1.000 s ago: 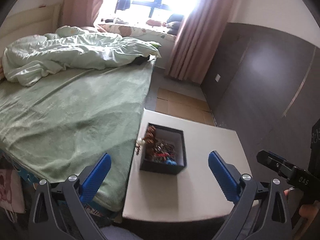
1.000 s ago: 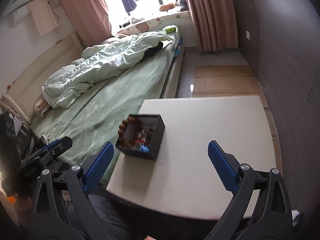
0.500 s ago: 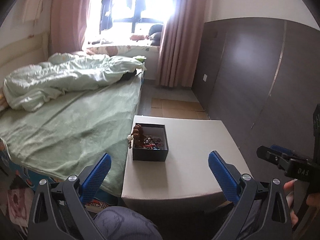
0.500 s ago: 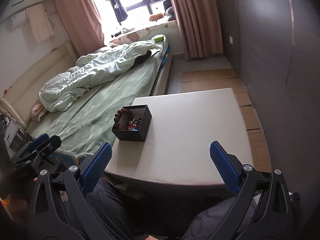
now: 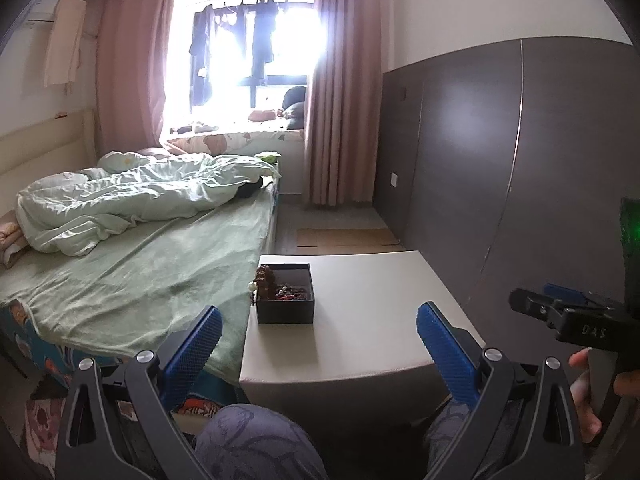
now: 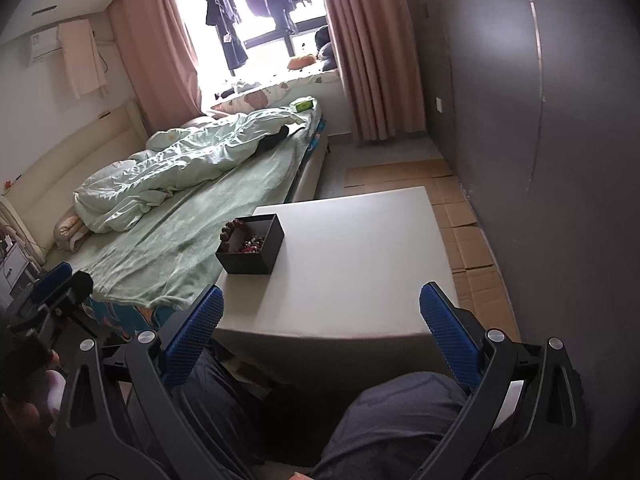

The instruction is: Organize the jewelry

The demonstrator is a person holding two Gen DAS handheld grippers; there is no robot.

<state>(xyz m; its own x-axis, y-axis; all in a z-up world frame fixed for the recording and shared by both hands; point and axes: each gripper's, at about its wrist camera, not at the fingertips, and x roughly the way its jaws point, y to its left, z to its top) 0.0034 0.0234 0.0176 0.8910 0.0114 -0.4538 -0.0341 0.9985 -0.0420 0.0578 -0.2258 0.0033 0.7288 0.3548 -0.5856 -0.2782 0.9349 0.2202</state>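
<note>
A black open box [image 5: 285, 294] holding a brown bead bracelet [image 5: 265, 279] and mixed small jewelry sits at the left edge of a white table [image 5: 360, 320]. It also shows in the right wrist view [image 6: 251, 245], with the bracelet [image 6: 230, 234] over its left rim. My left gripper [image 5: 319, 330] is open and empty, held back from the table's near edge. My right gripper [image 6: 321, 309] is open and empty, also behind the near edge. The right gripper shows at the right of the left wrist view [image 5: 576, 316].
A bed with green sheets [image 5: 132, 272] and a rumpled duvet [image 5: 140, 196] runs along the table's left side. A dark wall panel [image 5: 500, 168] stands to the right. Cardboard [image 6: 464, 240] lies on the floor. The person's knees [image 5: 256, 444] are below the grippers.
Both grippers have pulled back and up from the table, so the box looks smaller and farther away. Both stay open and empty.
</note>
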